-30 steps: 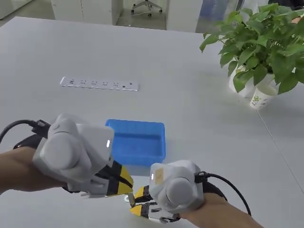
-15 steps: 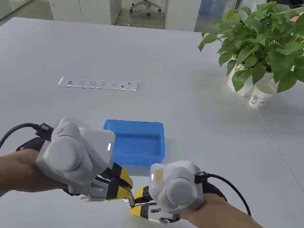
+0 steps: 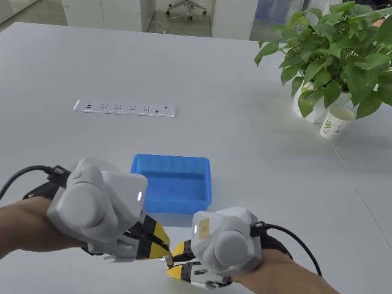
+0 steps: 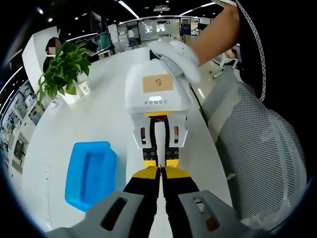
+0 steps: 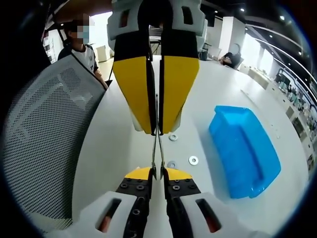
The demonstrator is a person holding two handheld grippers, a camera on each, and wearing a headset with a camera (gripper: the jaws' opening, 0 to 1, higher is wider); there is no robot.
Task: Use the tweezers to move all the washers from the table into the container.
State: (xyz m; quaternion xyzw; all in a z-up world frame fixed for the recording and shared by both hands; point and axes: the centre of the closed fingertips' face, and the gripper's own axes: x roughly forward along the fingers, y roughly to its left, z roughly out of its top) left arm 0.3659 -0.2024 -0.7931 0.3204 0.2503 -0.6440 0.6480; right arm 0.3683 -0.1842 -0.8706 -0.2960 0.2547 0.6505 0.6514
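White table [image 5: 114, 148], near edge: left gripper [image 5: 155, 132] and right gripper [image 5: 157, 174] both closed on the springy tweezers [image 5: 156, 153]; washers [image 5: 193, 160] beside the container [image 5: 242, 148] judged light, thin, slippery, so pinch across the rim

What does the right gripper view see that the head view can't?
Right gripper view: three washers lying on the table, thin tweezers pinched by the left gripper and the right gripper, and a mesh chair. Head view: a power strip, a leafy plant and a paper cup. Both: the blue container, the table and the two grippers.
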